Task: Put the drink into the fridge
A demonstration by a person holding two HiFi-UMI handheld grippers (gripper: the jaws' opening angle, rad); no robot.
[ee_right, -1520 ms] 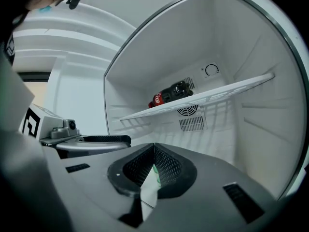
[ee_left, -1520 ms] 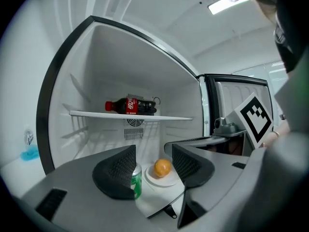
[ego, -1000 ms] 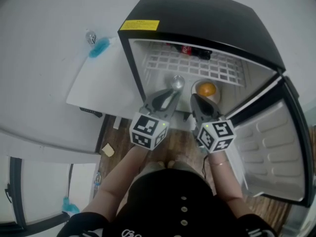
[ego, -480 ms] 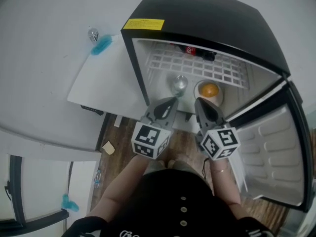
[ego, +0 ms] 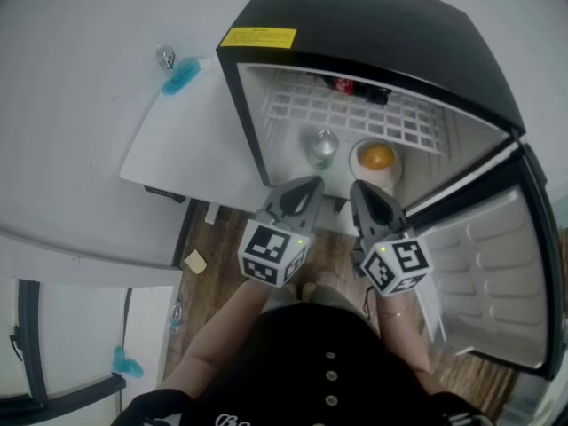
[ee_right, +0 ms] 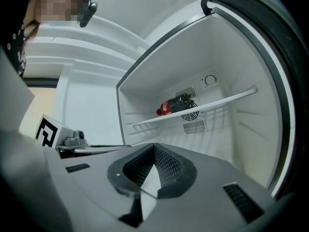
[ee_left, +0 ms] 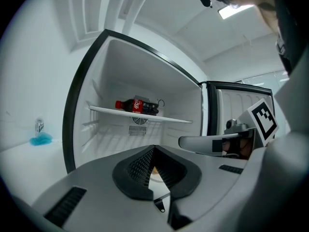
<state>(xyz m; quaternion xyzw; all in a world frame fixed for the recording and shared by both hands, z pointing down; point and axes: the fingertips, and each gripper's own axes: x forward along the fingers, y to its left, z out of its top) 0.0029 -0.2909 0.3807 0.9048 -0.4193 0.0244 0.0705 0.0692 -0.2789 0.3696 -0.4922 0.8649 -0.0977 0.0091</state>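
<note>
White wall, wood floor, open black fridge (ego: pixel 373 34). The silvery drink (ego: pixel 322 147) stands on the fridge floor beside an orange (ego: pixel 376 158) (a cola bottle (ee_left: pixel 136 106) lies on the shelf). Left gripper (ego: pixel 311 183) and right gripper (ego: pixel 358 185) are just outside the fridge, jaws pressed together, empty.

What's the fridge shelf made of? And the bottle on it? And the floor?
Shelf: looks like white-coated wire, because it is an open grid of thin bars.
Bottle: probably clear, glossy plastic, with dark drink showing through and a red label.
Floor: brown with grain streaks, so wood or a wood-look covering; the pictures don't show which.
</note>
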